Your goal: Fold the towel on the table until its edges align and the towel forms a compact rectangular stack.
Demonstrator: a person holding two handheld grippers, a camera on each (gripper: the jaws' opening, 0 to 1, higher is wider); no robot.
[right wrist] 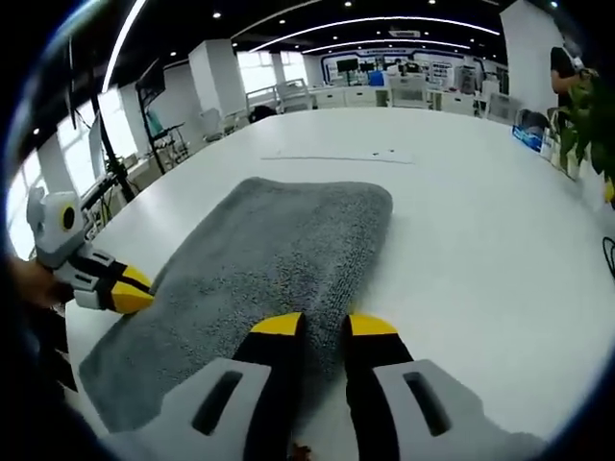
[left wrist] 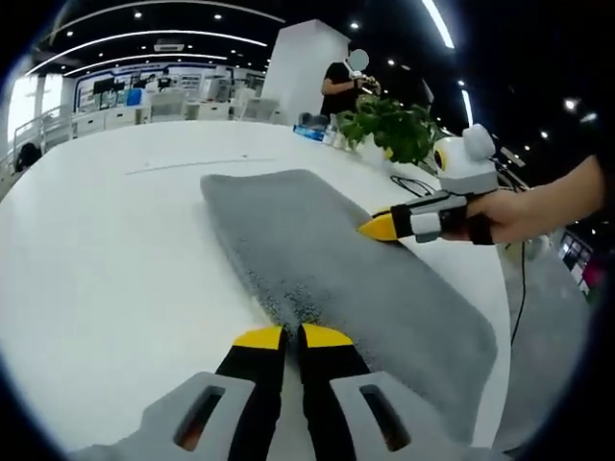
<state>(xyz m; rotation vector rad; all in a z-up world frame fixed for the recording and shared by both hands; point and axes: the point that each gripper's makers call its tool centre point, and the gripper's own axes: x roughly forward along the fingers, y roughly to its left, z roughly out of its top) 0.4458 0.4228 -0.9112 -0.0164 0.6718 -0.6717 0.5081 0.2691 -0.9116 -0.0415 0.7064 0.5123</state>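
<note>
While towel (left wrist: 336,279) lies flat on table (left wrist: 115,269), left tool (left wrist: 291,335) and right tool (right wrist: 324,325), seemingly closed, pinch opposite edges.

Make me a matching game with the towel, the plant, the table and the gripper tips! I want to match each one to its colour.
Things:
1. towel
2. plant
3. table
4. tips of the left gripper

Colours:
A. white
B. yellow
C. grey
D. green

Pairs: 1-C, 2-D, 3-A, 4-B
</note>
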